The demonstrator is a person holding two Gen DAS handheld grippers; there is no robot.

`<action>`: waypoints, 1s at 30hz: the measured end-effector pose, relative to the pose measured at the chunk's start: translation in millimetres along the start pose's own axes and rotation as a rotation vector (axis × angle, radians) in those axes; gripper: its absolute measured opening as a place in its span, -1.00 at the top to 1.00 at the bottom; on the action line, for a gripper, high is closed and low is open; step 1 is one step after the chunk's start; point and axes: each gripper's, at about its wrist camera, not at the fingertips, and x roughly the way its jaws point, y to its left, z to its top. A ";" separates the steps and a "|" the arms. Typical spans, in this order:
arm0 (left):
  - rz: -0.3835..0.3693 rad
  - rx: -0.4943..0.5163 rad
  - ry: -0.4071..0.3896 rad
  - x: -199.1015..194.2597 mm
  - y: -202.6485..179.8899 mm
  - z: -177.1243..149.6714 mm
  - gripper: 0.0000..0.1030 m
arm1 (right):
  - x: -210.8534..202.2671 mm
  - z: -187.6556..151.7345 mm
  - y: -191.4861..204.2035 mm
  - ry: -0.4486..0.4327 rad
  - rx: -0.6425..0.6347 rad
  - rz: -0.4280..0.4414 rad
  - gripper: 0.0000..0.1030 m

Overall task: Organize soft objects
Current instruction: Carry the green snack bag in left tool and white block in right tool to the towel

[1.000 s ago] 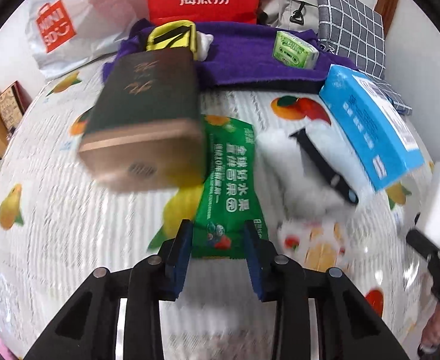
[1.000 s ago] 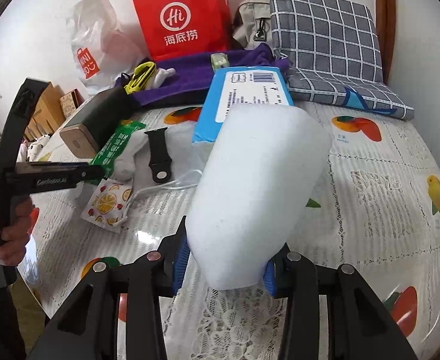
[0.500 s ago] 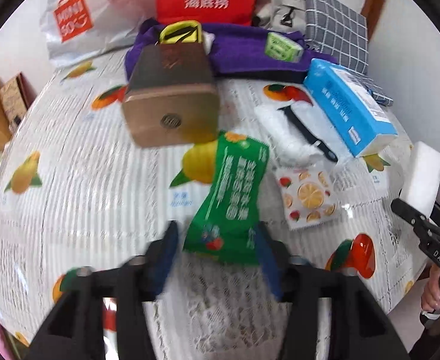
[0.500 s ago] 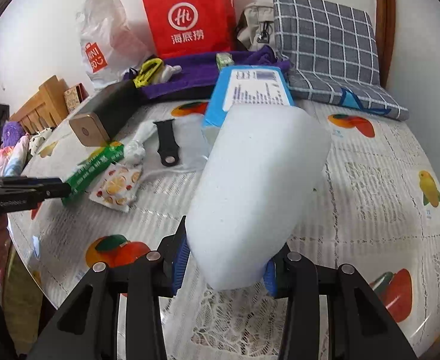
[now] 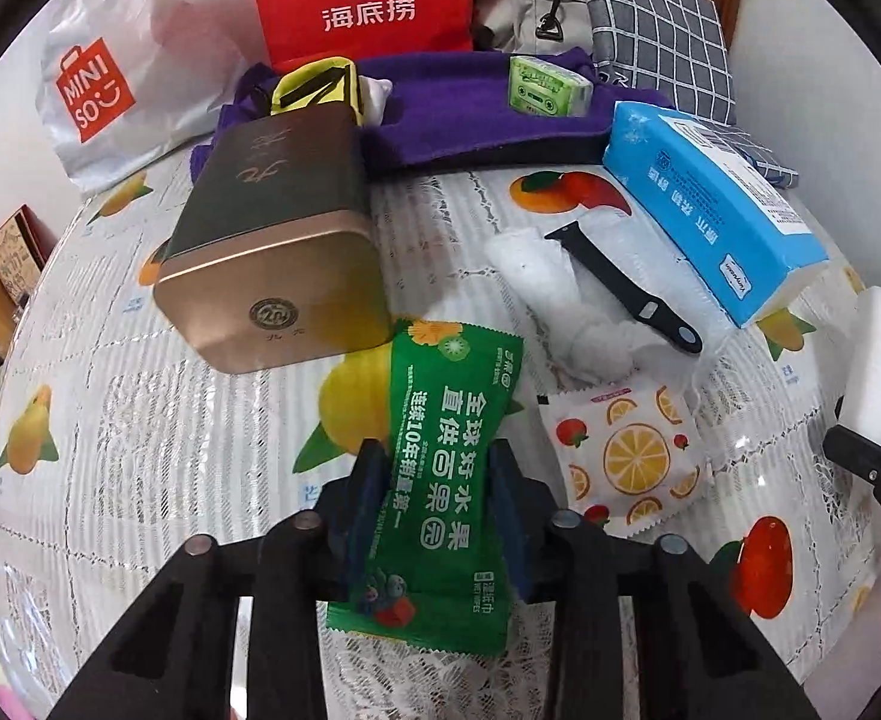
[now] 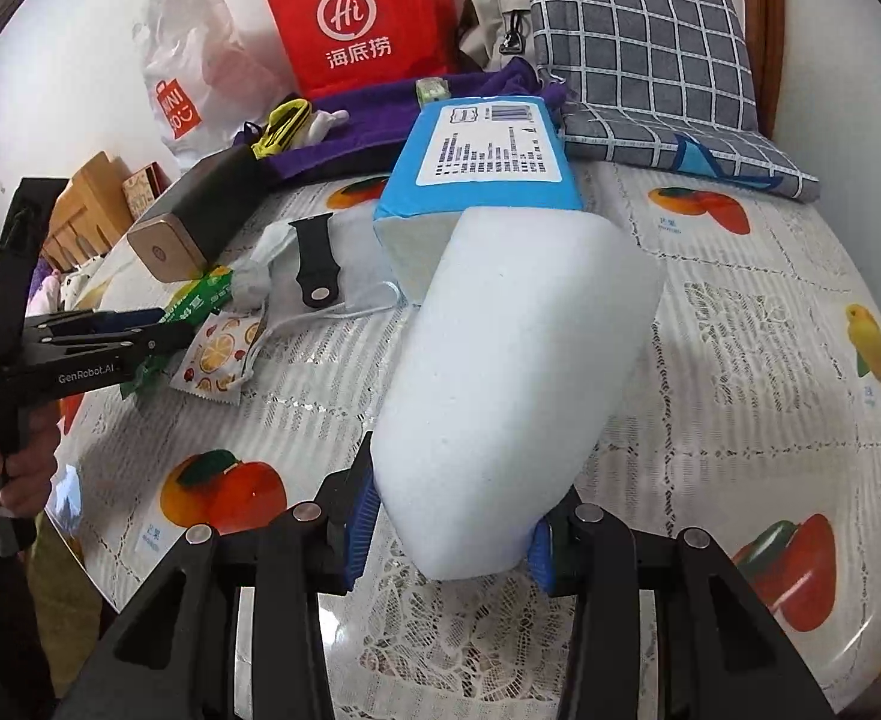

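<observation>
Ahead-left of the left gripper (image 5: pixel 434 498) lies a tin (image 5: pixel 272 252), touching the green packet (image 5: pixel 440 480) its 2 fingers (image 5: pixel 363 498) hold. Right of them sit a fruit-print sachet (image 5: pixel 626 456), a crumpled mask (image 5: pixel 560 300) and a black strap (image 5: pixel 620 288). The right gripper (image 6: pixel 449 516) has its fingers closed on a white sponge (image 6: pixel 518 390); a blue tissue pack (image 6: pixel 482 162) lies just ahead on the worktop (image 6: pixel 770 360). Since 1 second ago the packet sits deeper between the fingers, wrinkled but flat.
</observation>
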 end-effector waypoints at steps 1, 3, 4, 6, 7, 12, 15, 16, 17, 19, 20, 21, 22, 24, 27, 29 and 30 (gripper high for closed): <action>0.000 -0.011 0.002 -1.8 2.3 -1.3 0.43 | 0.6 0.6 1.6 -0.001 -0.006 -0.002 0.20; -0.011 -0.038 0.008 -5.8 7.2 -4.8 0.44 | 2.5 0.8 5.0 0.006 -0.020 -0.006 0.20; -0.016 -0.050 0.009 -7.5 9.3 -6.5 0.44 | 3.6 1.0 6.1 0.011 -0.023 -0.006 0.20; -0.025 -0.081 0.012 -12.9 16.0 -11.8 0.44 | 4.0 0.6 8.0 0.016 -0.025 -0.006 0.20; -0.028 -0.097 0.012 -15.8 19.9 -14.7 0.44 | 3.3 0.3 9.0 0.017 -0.025 -0.004 0.20; -0.047 -0.175 -0.003 -31.6 35.4 -23.4 0.44 | -6.5 2.7 16.3 0.001 -0.035 0.006 0.20; -0.052 -0.190 -0.028 -45.5 38.0 -23.8 0.44 | -15.6 6.9 21.2 -0.017 -0.048 0.009 0.20; -0.051 -0.193 -0.037 -50.0 38.1 -22.6 0.44 | -19.1 8.7 22.8 -0.024 -0.053 0.012 0.20; -0.049 -0.193 -0.050 -56.6 37.9 -21.3 0.44 | -22.6 10.8 24.1 -0.033 -0.056 0.015 0.20; -0.047 -0.189 -0.065 -65.6 38.0 -17.6 0.44 | -30.7 16.6 26.5 -0.051 -0.065 0.018 0.20; -0.047 -0.190 -0.072 -70.3 38.4 -15.7 0.44 | -33.6 18.7 27.6 -0.059 -0.069 0.016 0.20; -0.048 -0.192 -0.080 -74.8 38.9 -13.4 0.44 | -36.7 21.6 28.7 -0.067 -0.073 0.013 0.20; -0.049 -0.194 -0.085 -77.8 39.7 -10.9 0.44 | -40.5 24.9 29.4 -0.077 -0.077 0.010 0.20; -0.052 -0.198 -0.105 -86.8 40.6 -5.4 0.44 | -46.9 32.5 30.1 -0.093 -0.078 0.006 0.20; -0.050 -0.204 -0.127 -97.6 41.5 2.6 0.44 | -53.8 43.8 29.7 -0.110 -0.078 -0.008 0.20; -0.048 -0.209 -0.139 -102.2 42.2 7.8 0.44 | -57.6 50.1 29.2 -0.121 -0.077 -0.006 0.20; -0.050 -0.209 -0.143 -104.2 42.0 9.6 0.44 | -58.9 53.1 28.8 -0.126 -0.075 -0.004 0.20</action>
